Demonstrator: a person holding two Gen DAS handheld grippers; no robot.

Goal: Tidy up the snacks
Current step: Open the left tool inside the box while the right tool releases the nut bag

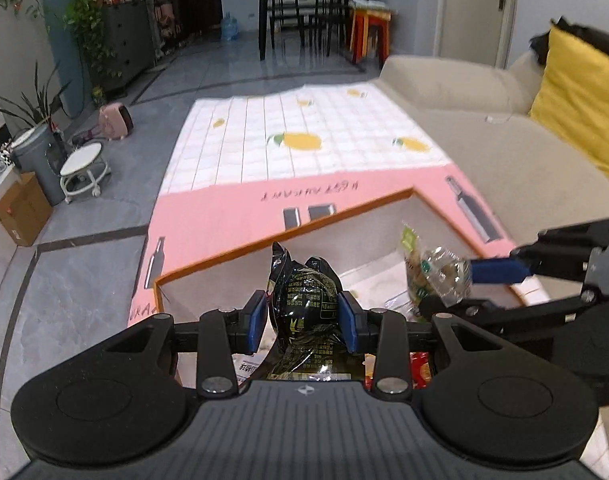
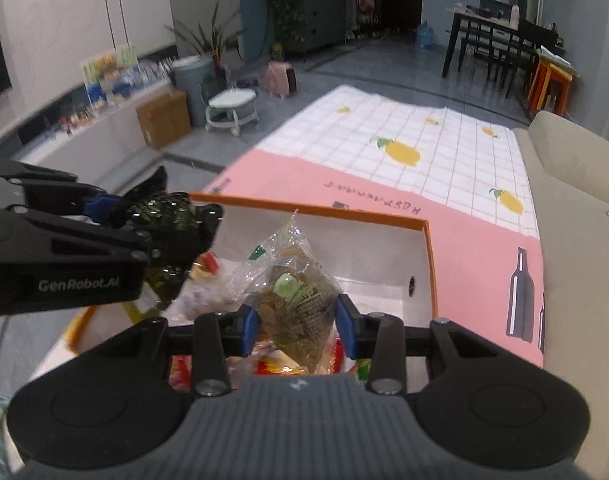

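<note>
Both fisheye views sit close above the orange-rimmed box (image 1: 288, 240), looking forward along their fingers over the cloth-covered table (image 1: 304, 136) toward the far dining area. The left view looks from the box's left, the right view from its right; each catches the other gripper.

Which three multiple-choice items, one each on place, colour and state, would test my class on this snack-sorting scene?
1. Where are both held snacks?
A. Above the orange-rimmed white box
B. On the beige sofa
C. On the grey floor tiles

2. What colour is the packet in the left gripper?
A. Red
B. Black
C. Clear

3. How is the right gripper?
A. Wide open
B. Out of view
C. Shut on a packet

Key:
1 A, both hang over the orange-rimmed white box.
2 B, the left gripper pinches a crinkled black foil packet.
3 C, the right gripper clamps a clear plastic snack packet.
</note>
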